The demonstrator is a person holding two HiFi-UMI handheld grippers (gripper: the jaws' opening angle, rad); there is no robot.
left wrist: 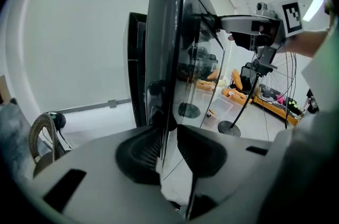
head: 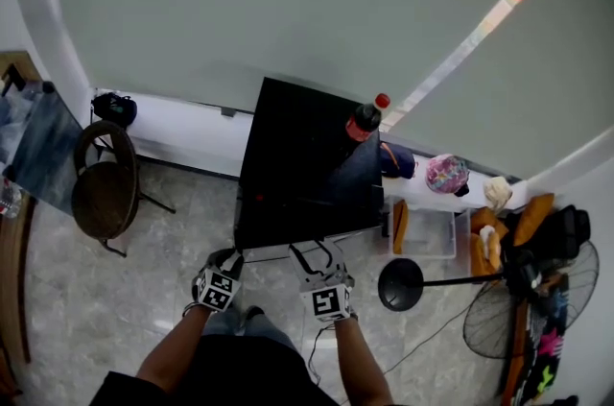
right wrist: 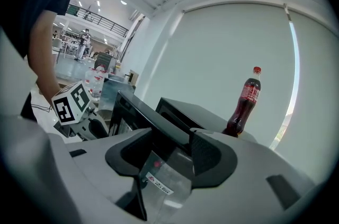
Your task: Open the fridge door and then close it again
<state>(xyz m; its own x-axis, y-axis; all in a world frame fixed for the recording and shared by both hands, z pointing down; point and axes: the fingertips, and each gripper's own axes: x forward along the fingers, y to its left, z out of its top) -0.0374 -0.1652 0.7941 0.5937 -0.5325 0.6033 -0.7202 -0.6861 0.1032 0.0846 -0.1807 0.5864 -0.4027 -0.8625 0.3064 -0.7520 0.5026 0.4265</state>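
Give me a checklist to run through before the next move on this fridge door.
1. Left gripper grip: fingers closed on the fridge door at its side edge. Ok.
2. Right gripper grip: fingers clamp the door's top edge. Ok.
3. Door opened: it stands ajar, with a gap showing to the fridge body. Ok.
4. Cola bottle upright on the fridge top. Ok.
5. Fan base on the floor beside the fridge, clear of the door's swing: cannot tell.
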